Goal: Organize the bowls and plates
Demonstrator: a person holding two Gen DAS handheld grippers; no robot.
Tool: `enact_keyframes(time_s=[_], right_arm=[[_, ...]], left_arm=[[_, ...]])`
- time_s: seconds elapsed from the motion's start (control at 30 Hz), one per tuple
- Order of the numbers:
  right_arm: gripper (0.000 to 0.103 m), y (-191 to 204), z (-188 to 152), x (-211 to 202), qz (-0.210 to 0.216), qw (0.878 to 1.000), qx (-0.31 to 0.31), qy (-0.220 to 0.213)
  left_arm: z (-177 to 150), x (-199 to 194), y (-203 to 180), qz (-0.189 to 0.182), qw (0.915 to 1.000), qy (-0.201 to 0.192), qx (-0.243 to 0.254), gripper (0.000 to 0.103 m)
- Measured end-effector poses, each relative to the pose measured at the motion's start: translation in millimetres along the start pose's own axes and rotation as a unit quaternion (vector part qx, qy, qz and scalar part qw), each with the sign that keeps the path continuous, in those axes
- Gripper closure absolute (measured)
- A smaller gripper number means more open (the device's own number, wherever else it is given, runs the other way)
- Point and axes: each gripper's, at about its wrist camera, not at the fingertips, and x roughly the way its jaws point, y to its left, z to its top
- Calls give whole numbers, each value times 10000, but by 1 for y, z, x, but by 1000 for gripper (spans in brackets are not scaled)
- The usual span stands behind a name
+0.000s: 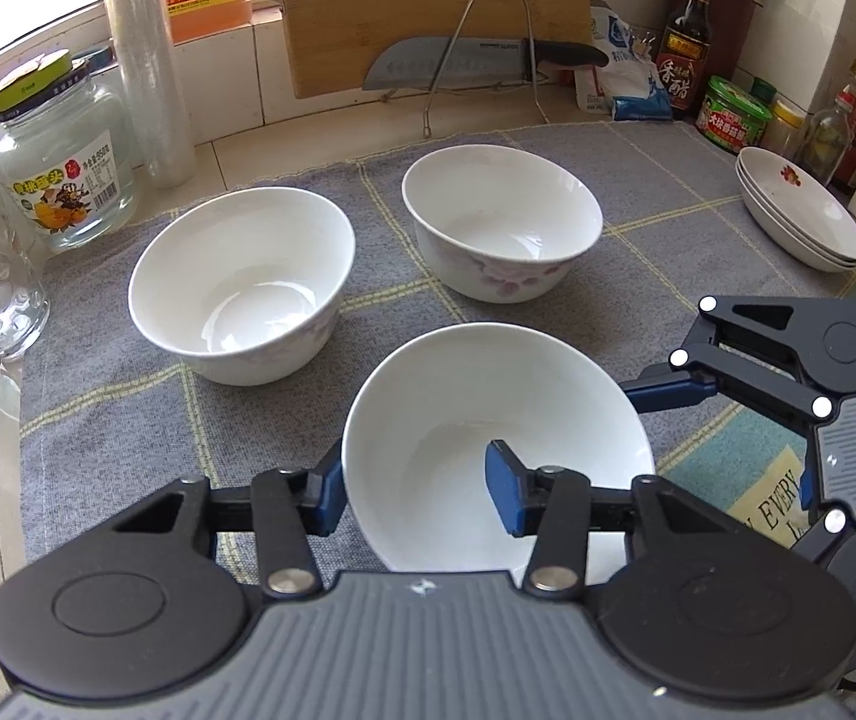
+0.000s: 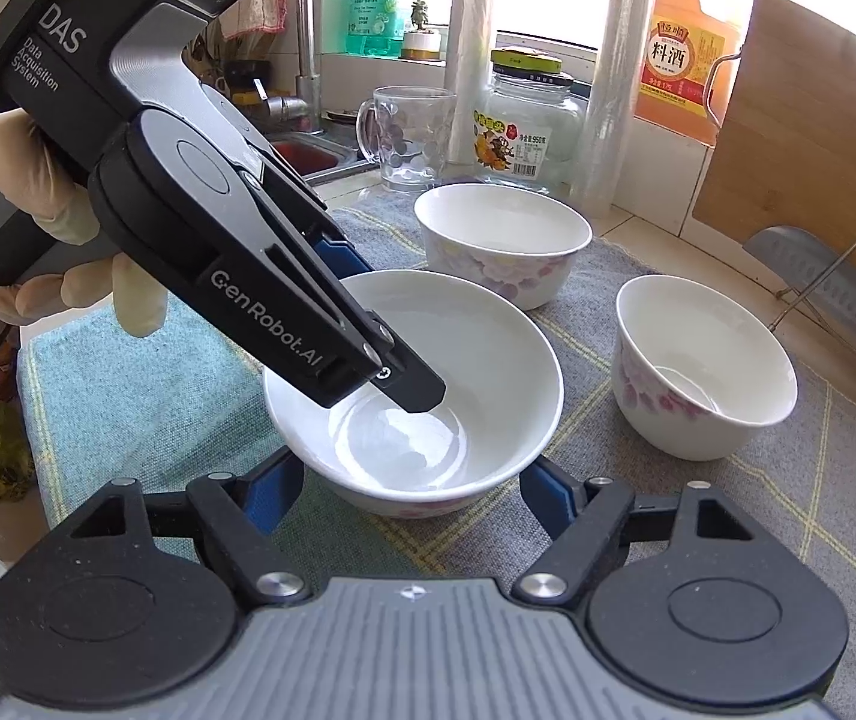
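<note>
Gripping the white glazed bowl with faint pink flowers (image 1: 487, 408) at the near edge of the grey checked cloth (image 1: 667, 192), base apparently down on the cloth, from two tools at once. Left gripper (image 1: 416, 495) clenched over the rim wall, one pad inside, one outside. Right gripper (image 2: 410, 492) closed across the lower outer wall, pads against opposite sides; reads as a grip, though contact pressure is hard to confirm. Main risk, judging from here: double hold fighting itself, so any uneven lift twists the bowl and slips it off the slick glaze. Also possible: hard rim pinch chipping the edge, or levering the bowl over once the right hold lets go. Further out: clipping the two other white flowered bowls (image 1: 242, 276) mid-cloth while carrying over, or landing hard when nesting. Stack of shallow white plates (image 1: 799, 210) at the far right edge well apart, low concern.
</note>
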Motion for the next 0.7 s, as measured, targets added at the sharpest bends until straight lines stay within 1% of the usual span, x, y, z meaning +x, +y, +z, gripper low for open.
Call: enact_keyframes(time_s=[0.2,0.37,0.7], right_arm=[[20,-5,-6,-17,-56,10000,37,25],[20,-15,-16,-33,-200,9997,124,75],[20,-41,-42,-71,-589,9973,427,135]], left_arm=[[3,0,-16,-115,9999,-19,117,57],[10,3,-37,-269,9993,-66,259,57],[33,14,-84,-590,9960,-130,655,57]])
